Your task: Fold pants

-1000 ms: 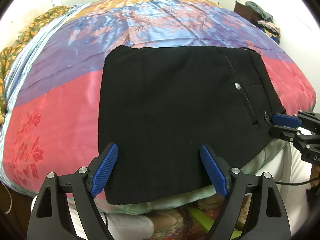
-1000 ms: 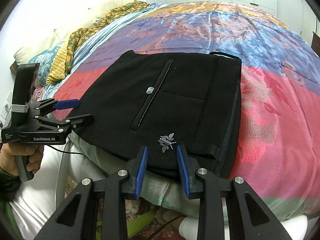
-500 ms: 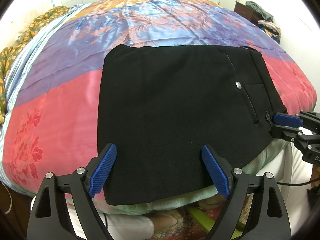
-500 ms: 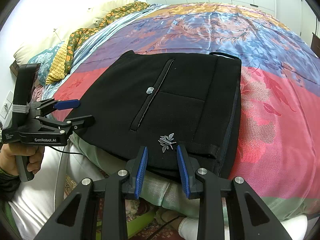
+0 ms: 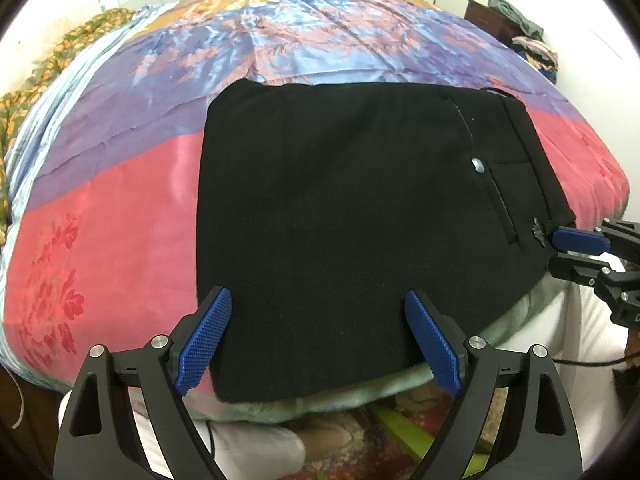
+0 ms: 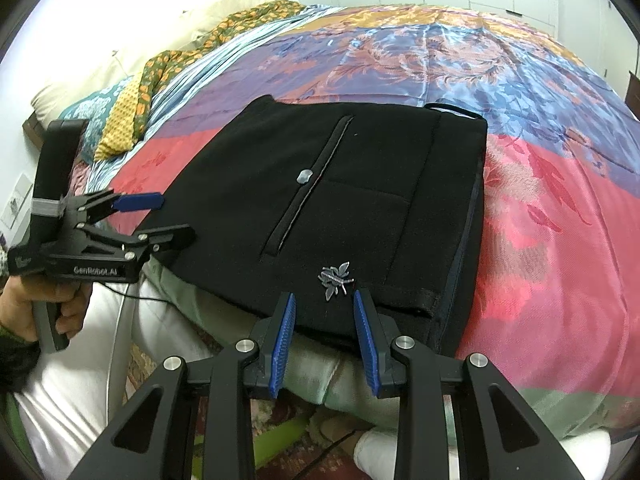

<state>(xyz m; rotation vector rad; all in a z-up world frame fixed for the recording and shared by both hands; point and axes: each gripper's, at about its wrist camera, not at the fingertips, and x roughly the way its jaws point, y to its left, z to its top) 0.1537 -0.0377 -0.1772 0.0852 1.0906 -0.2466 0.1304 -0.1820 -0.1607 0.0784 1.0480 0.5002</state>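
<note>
Black pants (image 5: 352, 208) lie folded into a flat rectangle near the bed's front edge, with a pocket slit, a silver button (image 6: 304, 176) and a small metal leaf ornament (image 6: 335, 278) on top. My left gripper (image 5: 320, 340) is open wide just above the folded pants' near edge, holding nothing. My right gripper (image 6: 325, 332) is open a little at the near edge by the ornament, also empty. The right gripper also shows in the left wrist view (image 5: 576, 252), and the left gripper in the right wrist view (image 6: 160, 218).
The pants rest on a shiny pink, purple and blue bedspread (image 5: 120, 216). Pillows and a floral cloth (image 6: 132, 92) lie at the bed's left end. A dark cabinet with clothes (image 5: 516, 28) stands at the far right. The person's white-clad legs (image 6: 100, 340) are below the bed edge.
Both grippers have drawn back slightly from the pants and stay open. The pants have not moved.
</note>
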